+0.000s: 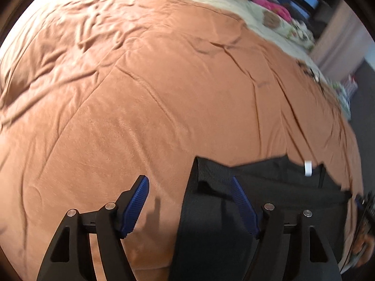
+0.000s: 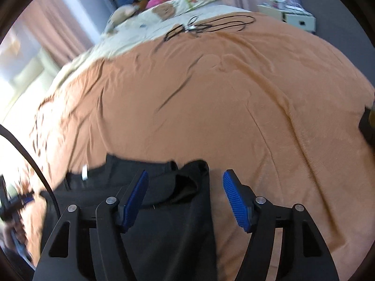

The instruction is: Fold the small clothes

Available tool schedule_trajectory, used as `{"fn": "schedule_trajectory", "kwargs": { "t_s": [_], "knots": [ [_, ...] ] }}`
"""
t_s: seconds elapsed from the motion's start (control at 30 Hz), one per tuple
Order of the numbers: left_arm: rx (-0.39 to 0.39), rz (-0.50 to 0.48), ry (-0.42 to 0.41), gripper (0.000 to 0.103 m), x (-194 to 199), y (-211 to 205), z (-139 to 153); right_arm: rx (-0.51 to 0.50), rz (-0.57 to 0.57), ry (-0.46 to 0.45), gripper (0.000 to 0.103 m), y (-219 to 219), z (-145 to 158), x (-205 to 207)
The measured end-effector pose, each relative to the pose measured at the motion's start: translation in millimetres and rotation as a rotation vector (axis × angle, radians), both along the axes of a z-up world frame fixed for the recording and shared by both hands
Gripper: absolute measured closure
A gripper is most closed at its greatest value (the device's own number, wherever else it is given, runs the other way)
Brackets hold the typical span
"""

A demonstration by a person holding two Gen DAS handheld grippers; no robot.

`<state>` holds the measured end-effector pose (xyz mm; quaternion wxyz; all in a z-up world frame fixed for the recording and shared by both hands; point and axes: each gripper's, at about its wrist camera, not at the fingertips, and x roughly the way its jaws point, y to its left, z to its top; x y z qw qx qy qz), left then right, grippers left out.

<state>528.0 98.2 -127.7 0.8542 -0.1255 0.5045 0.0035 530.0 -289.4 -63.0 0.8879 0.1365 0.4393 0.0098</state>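
Both of your grippers hang with jaws spread wide and nothing pinched, one over each near corner of the black garment [image 1: 269, 187], which lies flat on the orange blanket [image 1: 140, 93]. Under your left gripper [image 1: 191, 202] the cloth's left edge runs between the blue pads: the left pad sits over bare blanket, the right pad over black fabric. Your right gripper [image 2: 185, 197] mirrors that, with its left pad above the cloth and its right pad above the blanket. So the garment lies between your two hands, its long axis running side to side from one gripper to the other, each hand equally near its own corner. Farther off, a white tag [image 1: 307, 168] marks the cloth's far edge; beyond it the blanket stretches away to a black cable [image 2: 211, 25].
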Motion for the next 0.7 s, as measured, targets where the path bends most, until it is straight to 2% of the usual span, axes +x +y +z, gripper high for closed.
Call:
{"fn": "schedule_trajectory", "kwargs": {
  "t_s": [0.23, 0.4, 0.53, 0.7],
  "knots": [
    [0.071, -0.106, 0.041, 0.029, -10, -12, -3, -0.097, 0.122, 0.075, 0.038, 12, 4, -4],
    [0.151, -0.154, 0.086, 0.029, -8, -19, -15, -0.152, 0.153, 0.115, 0.038, 16, -2, 9],
    [0.235, -0.197, 0.122, 0.029, -2, -24, -31, -0.241, 0.175, 0.143, 0.038, 24, -11, 17],
    [0.286, -0.217, 0.15, 0.029, 13, -24, -49, -0.304, 0.194, 0.171, 0.038, 30, -27, 34]
  ]
}}
